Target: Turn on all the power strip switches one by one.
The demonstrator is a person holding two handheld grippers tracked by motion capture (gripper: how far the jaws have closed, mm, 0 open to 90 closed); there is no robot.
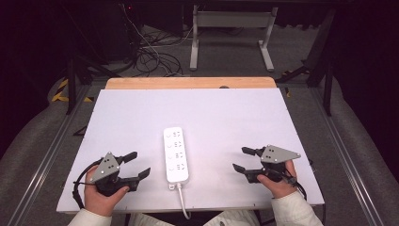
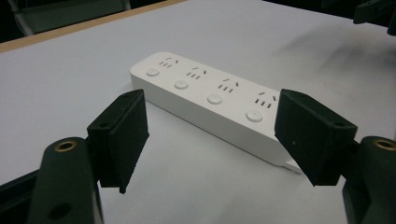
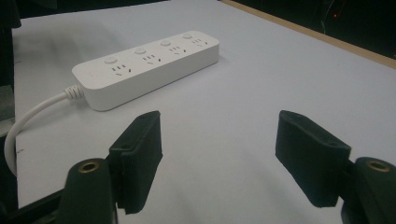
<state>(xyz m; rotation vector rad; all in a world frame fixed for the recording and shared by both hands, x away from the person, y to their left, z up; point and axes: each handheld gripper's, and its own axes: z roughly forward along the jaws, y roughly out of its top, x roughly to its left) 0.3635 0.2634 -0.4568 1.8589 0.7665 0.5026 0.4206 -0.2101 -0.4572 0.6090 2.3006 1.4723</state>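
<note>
Jaws of the left gripper (image 1: 138, 164) are spread wide, and nothing is pinched between them. It is held in the left hand (image 1: 104, 194) near the front edge of the table (image 1: 141, 113). The right gripper (image 1: 244, 159) is held in the right hand (image 1: 277, 184) on the other side, and its jaws are spread wide too, with nothing between them.

Between the two grippers a white power strip (image 1: 175, 154) is laid flat, apart from both. Bare table is seen on each side of it. Four sockets and four round buttons are seen on its top. Its white cord (image 1: 183, 203) is run off the front edge.

Lots of open white table is left beyond the strip. A wooden strip (image 1: 188, 83) is seen along the far edge. Past it, a grey floor (image 1: 226, 52), black cables (image 1: 153, 56) and a white frame (image 1: 233, 28) are seen in a dark room.
</note>
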